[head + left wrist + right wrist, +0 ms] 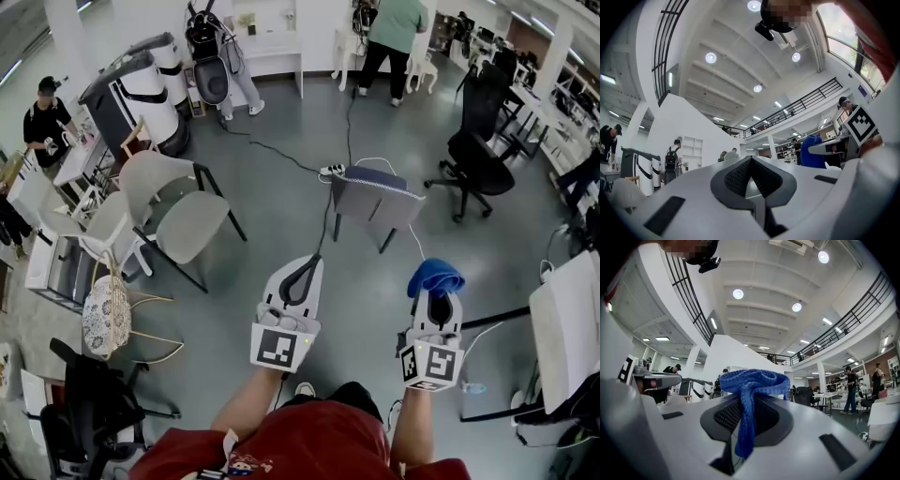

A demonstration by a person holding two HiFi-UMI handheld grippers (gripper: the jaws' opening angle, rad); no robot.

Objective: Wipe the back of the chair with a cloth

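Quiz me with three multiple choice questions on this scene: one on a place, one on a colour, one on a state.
1. Which holds the cloth? A. the left gripper B. the right gripper C. neither
2. What colour is the cloth? A. red B. white C. blue
3. How do the left gripper's jaws stand? A. together on nothing B. wide apart C. clamped on a cable
Answers: 1 B, the cloth hangs pinched between the right gripper's jaws. 2 C, it is plainly blue. 3 A, the left gripper view shows its jaws meeting with nothing between.
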